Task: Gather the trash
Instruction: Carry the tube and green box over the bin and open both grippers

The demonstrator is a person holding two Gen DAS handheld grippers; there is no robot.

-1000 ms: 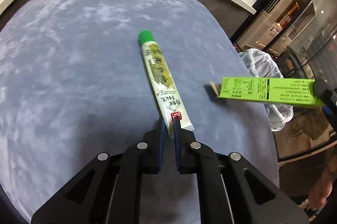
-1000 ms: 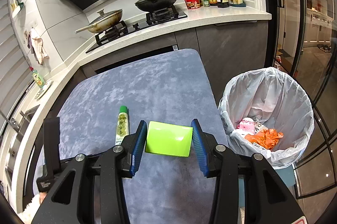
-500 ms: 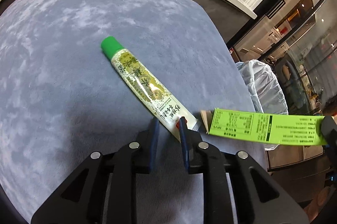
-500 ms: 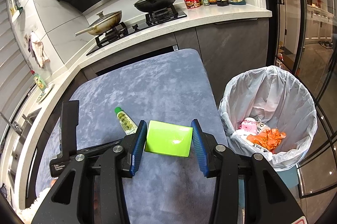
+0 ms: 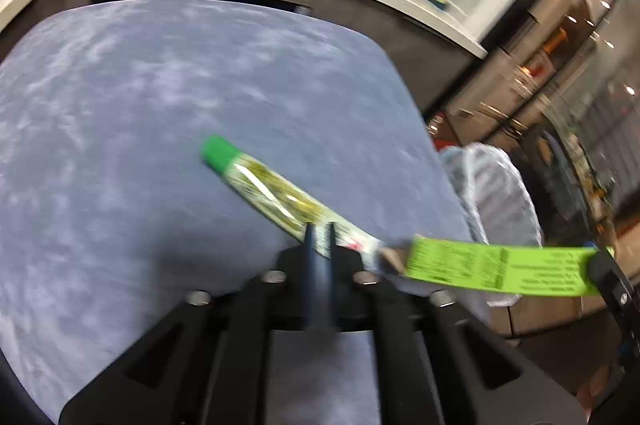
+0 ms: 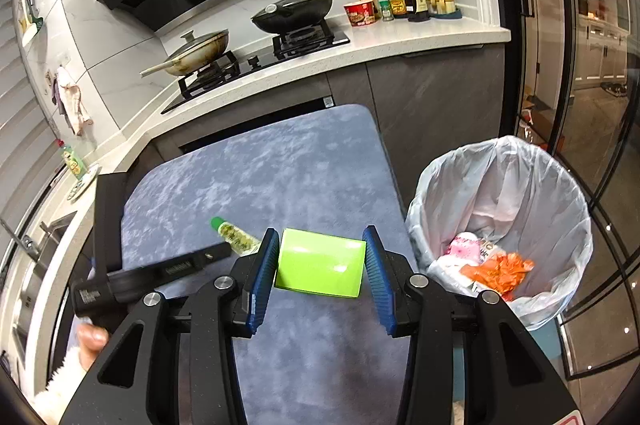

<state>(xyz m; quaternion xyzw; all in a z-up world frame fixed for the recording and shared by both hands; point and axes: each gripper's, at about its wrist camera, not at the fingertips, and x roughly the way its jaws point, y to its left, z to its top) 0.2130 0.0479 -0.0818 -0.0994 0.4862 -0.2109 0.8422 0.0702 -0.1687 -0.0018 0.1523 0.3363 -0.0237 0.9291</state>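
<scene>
- The table is covered in a blue-grey, mottled, velvety cloth with rounded corners, set before a pale stone counter carrying two pans on a gas hob.
- The bin, just beside the table's right edge, is round and lined with a thin, crinkled translucent bag; crumpled orange and pink wrappers lie in its bottom.
- The right gripper points steeply down over the table's near part, its ribbed blue pads clamped on the two sides of a lime-green box, a smooth, glossy cardboard carton held clear of the cloth; in the left view the box shows its long printed side.
- The left gripper angles down toward the cloth, a sleeved hand at its handle. Its jaws are opening; the flat crimped end of the tube sits between the narrow blue fingers, though blur hides whether they press it.
- The tube is slim soft plastic, green-capped, with a pale printed label, slanting across the table, its tail near the box's end.
</scene>
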